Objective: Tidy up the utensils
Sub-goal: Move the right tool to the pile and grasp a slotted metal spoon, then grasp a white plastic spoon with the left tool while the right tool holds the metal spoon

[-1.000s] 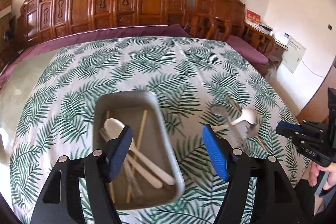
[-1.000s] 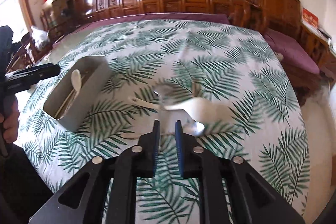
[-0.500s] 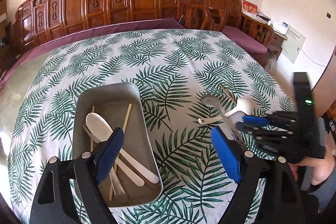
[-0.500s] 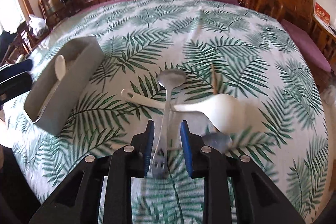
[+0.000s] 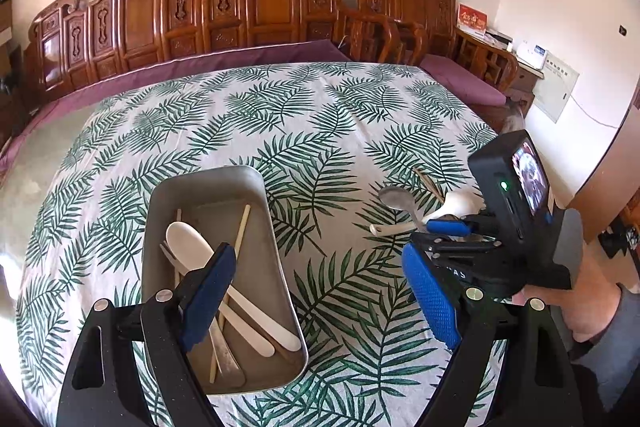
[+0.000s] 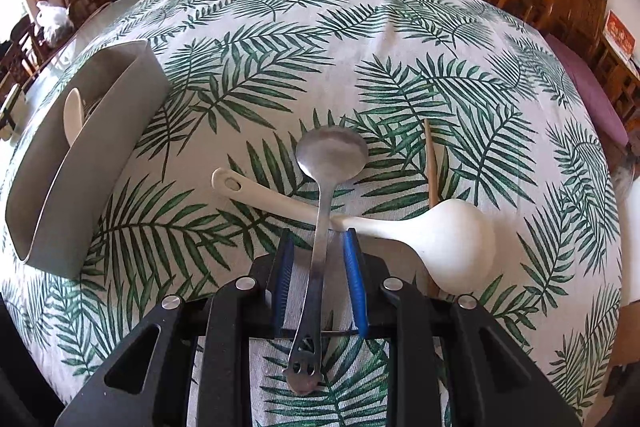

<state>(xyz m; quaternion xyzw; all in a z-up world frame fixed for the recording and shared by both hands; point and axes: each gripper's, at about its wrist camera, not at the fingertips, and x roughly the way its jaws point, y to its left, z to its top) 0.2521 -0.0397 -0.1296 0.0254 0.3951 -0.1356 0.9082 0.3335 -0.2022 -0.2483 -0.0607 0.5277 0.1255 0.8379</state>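
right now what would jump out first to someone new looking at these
The metal spoon lies across a white ladle on the leaf-print cloth, its handle between the open fingers of the right gripper. To the left sits a grey tray of utensils, with the open left gripper above it.

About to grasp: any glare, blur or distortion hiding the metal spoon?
Right wrist: metal spoon sharp between the open right gripper, only soft sheen on its bowl, fisheye bending the edges. Left wrist: sharp too, sun patch far left, spoon partly hidden.
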